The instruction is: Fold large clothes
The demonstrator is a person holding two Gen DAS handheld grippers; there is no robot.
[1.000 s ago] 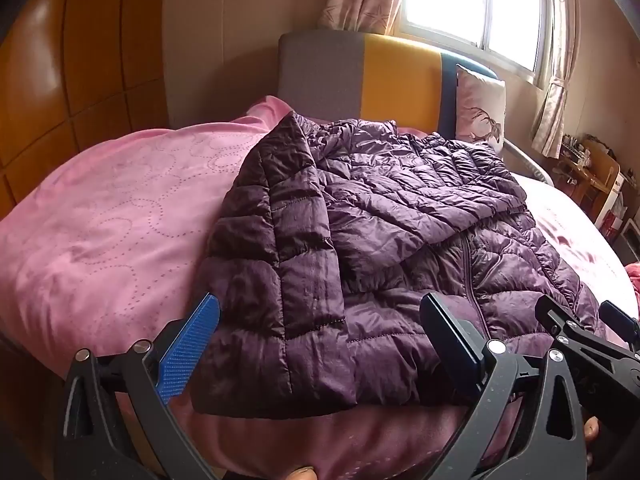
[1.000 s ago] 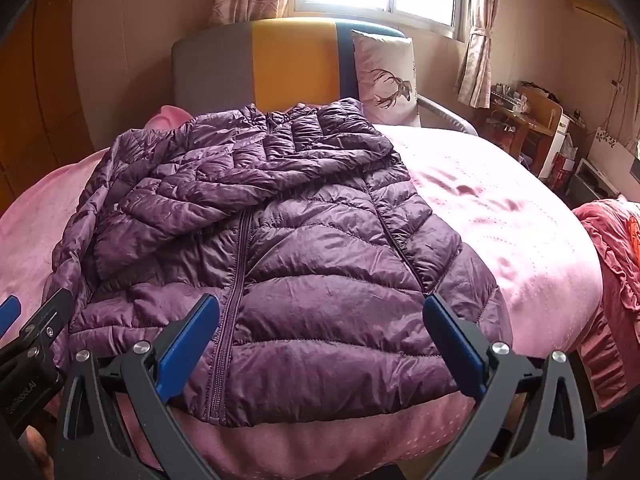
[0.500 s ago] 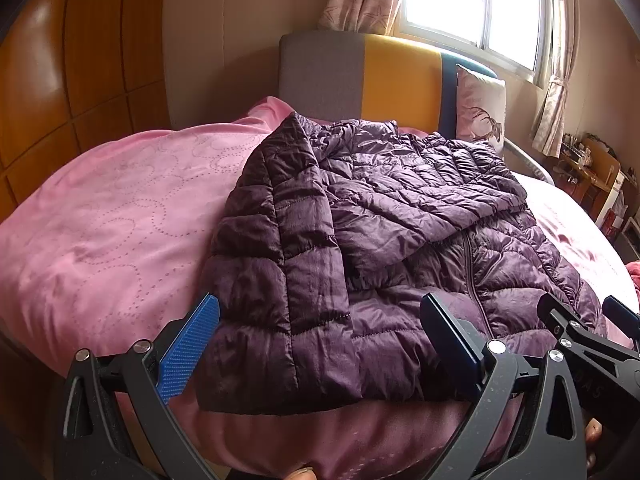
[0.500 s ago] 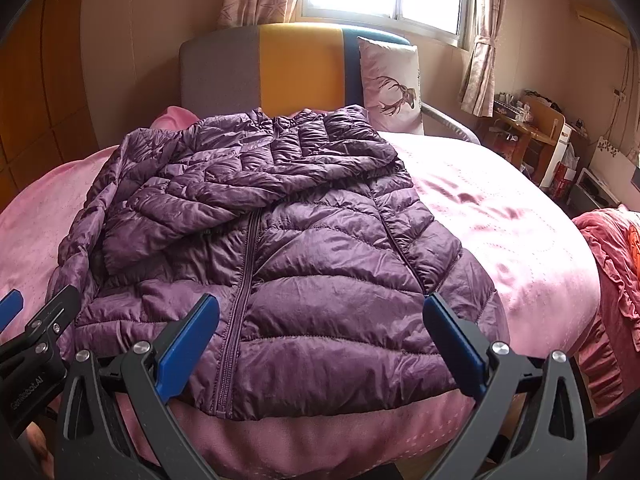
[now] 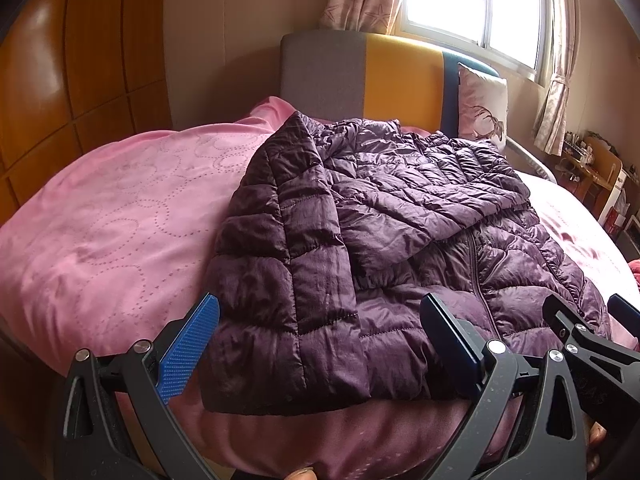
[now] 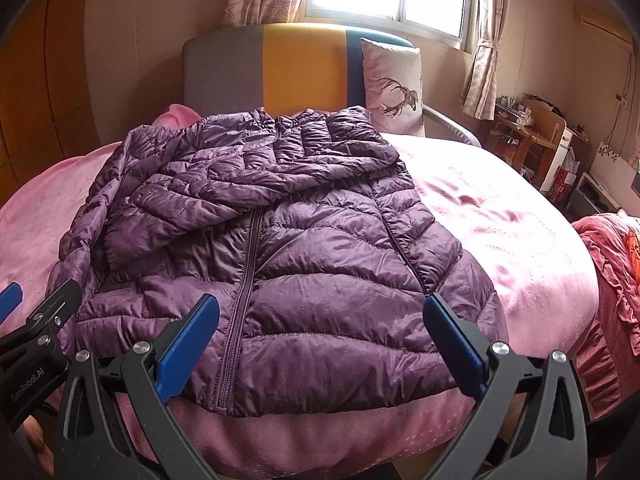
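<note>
Jacket (image 6: 280,248), purple quilted puffer, lies flat on the pink bed (image 6: 500,220), collar toward the far headboard (image 6: 296,68), hem at the near edge. Zip (image 6: 244,280) runs closed down the front. One sleeve is folded diagonally across the chest; the left side panel is folded inward over the body, seen clearly in the left wrist view (image 5: 288,264).

Left hand-held gripper (image 5: 320,348): fingers spread wide, nothing between them, poised at the near hem over the folded left panel. Blue pad (image 5: 188,348) sits just beside the jacket's left edge.

Right hand-held gripper (image 6: 320,344): fingers also spread wide, holding nothing, at the near hem right of the zip.

Pillow (image 6: 394,84) with deer print leans against the headboard, far right. Red cloth (image 6: 612,272) lies at the bed's right edge.
</note>
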